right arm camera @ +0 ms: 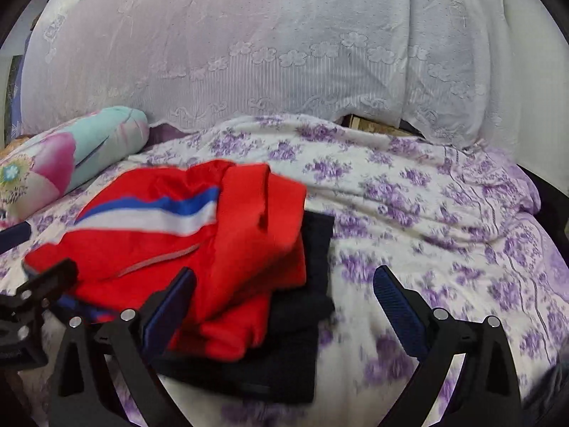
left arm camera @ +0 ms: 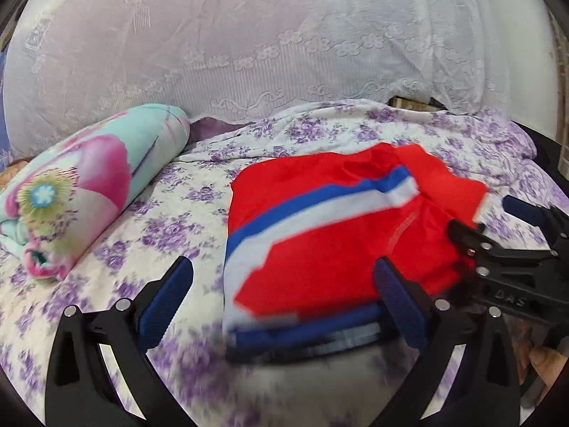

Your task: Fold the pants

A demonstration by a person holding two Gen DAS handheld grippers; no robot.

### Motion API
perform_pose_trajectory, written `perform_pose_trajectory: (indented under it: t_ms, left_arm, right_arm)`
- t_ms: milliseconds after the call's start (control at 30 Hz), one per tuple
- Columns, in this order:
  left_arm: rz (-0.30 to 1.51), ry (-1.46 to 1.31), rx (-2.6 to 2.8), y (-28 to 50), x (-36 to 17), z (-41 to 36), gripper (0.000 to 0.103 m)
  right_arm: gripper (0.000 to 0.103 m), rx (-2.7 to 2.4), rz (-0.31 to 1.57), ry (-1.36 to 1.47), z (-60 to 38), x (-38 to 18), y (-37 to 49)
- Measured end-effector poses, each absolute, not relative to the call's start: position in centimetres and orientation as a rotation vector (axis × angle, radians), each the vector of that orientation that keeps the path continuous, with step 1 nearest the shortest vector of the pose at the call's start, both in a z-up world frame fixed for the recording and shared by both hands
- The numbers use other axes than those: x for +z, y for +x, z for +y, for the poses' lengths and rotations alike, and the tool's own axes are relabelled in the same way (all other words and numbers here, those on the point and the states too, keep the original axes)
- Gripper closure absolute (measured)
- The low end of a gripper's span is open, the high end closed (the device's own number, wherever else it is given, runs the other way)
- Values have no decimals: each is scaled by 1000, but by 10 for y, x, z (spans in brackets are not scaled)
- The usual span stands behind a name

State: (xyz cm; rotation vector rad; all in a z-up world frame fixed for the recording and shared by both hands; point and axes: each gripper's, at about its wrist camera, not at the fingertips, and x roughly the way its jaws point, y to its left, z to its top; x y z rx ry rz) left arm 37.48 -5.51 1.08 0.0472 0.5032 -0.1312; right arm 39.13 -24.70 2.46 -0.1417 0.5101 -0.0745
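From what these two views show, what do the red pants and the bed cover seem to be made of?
The red pants look like thin, smooth synthetic sportswear fabric, probably polyester: saturated colour, soft crumpled folds, sewn blue and white stripes. The bed cover looks like matte woven cotton or a cotton blend, with a printed purple flower pattern and no shine. Motion blur hides the weave, so both are guesses.

the red pants [left arm camera: 330, 235] — crossed by a blue-and-white stripe — lie folded in a rumpled bundle on the floral bedsheet [left arm camera: 170, 213], right of the rolled flowered blanket [left arm camera: 89, 178].
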Motion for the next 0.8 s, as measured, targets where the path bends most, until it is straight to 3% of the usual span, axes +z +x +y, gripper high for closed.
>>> perform_pose_trajectory:
  t_ms: [433, 800]
  left_arm:
    - [485, 127, -84, 270, 14, -62, 4]
    - [495, 99, -72, 253, 17, -57, 4]
  right_arm:
    - [3, -38, 502, -37, -246, 29, 294]
    - [3, 2, 527, -7, -246, 27, 277]
